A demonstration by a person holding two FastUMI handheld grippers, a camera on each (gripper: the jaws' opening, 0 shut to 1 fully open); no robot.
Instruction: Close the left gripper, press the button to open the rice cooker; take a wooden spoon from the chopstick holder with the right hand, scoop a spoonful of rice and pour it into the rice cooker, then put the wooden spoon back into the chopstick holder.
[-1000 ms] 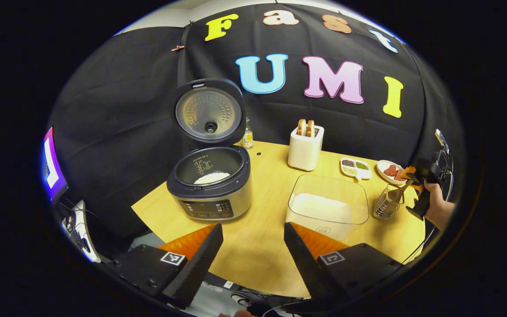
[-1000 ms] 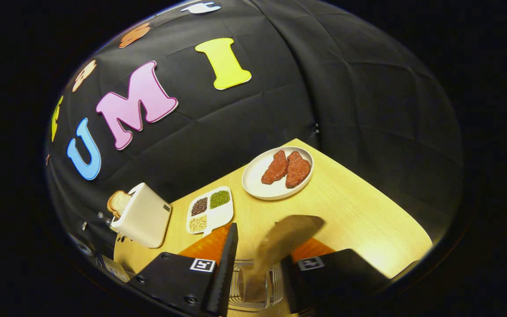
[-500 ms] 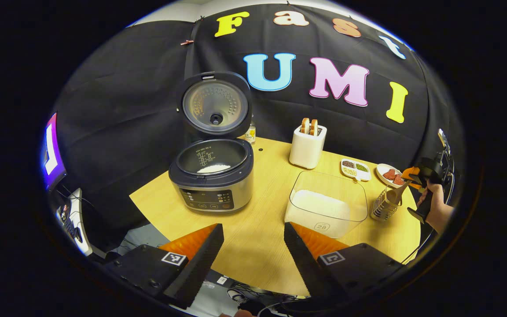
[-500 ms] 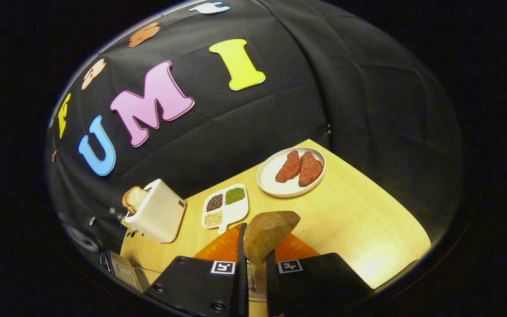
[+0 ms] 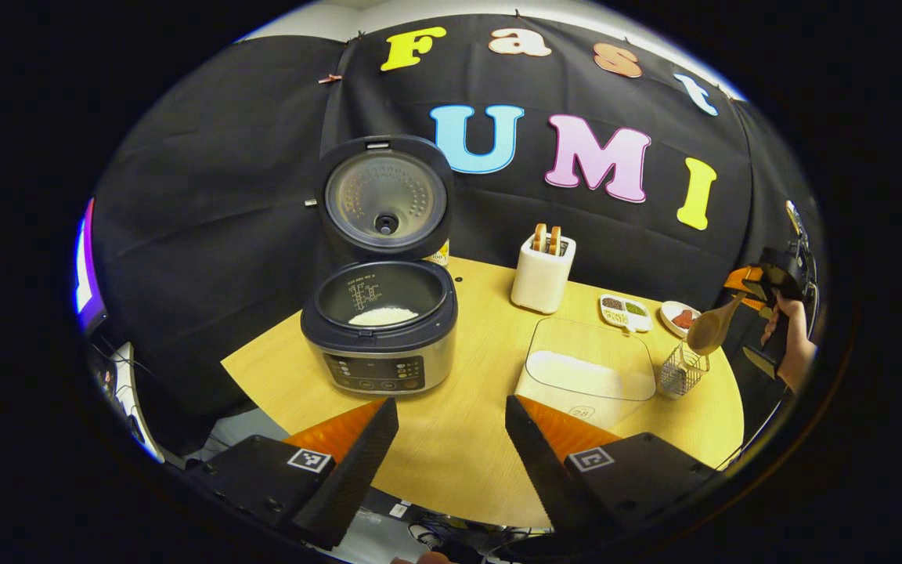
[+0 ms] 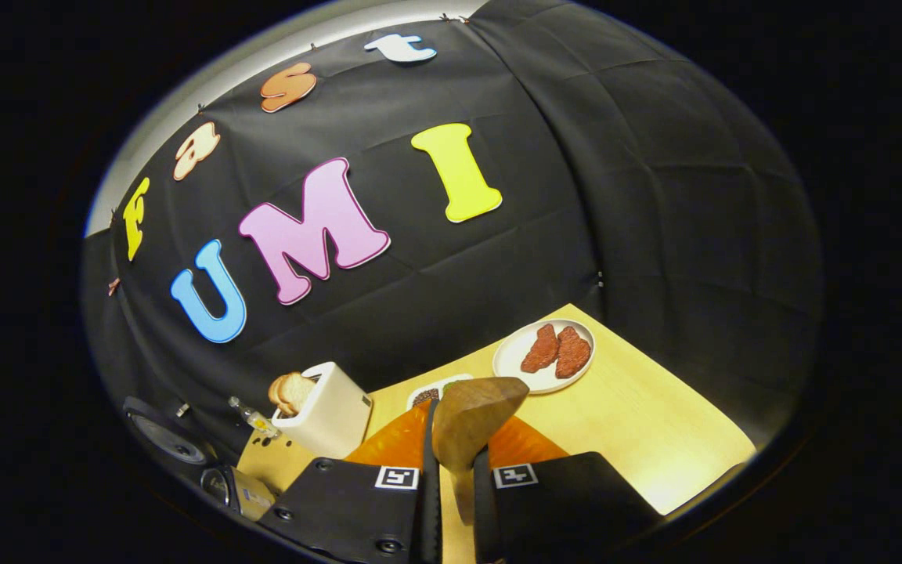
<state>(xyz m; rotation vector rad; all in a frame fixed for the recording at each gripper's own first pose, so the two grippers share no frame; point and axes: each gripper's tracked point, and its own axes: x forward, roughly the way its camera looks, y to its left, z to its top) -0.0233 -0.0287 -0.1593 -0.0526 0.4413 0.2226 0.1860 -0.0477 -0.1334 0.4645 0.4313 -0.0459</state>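
The right tongs [image 6: 451, 470] are clamped on the handle of the wooden spoon [image 6: 469, 421], both fingers pressing it, with the bowl standing up in front of the camera; in the left gripper view the spoon [image 5: 708, 332] hangs in the air above the chopstick holder [image 5: 680, 370], clear of its rim. The left tongs [image 5: 445, 439] stand wide apart, holding nothing, low at the near edge of the table [image 5: 467, 439]. The rice cooker [image 5: 379, 333] is open, lid upright, with some rice in its pot. The clear rice box [image 5: 588, 368] sits between cooker and holder, just beside the holder. Hazard 1: the grip is on a narrow handle, near its lower part as far as can be judged, so the spoon may pivot between the fingers once the bowl meets the rice or takes load; rice would then spill on the table. Hazard 2: the box is shallow and probably light; a steep or forceful scoop may push it toward the cooker or tip its edge. Hazard 3: the carry to the cooker crosses bare table, and any tilt of the bowl sheds grains. Hazard 4: the raised lid stands behind the pot, and an approach too high or too far could strike it. Hazard 5: the return needs the handle end aligned with the holder's small opening; a miss may topple the light wire holder.
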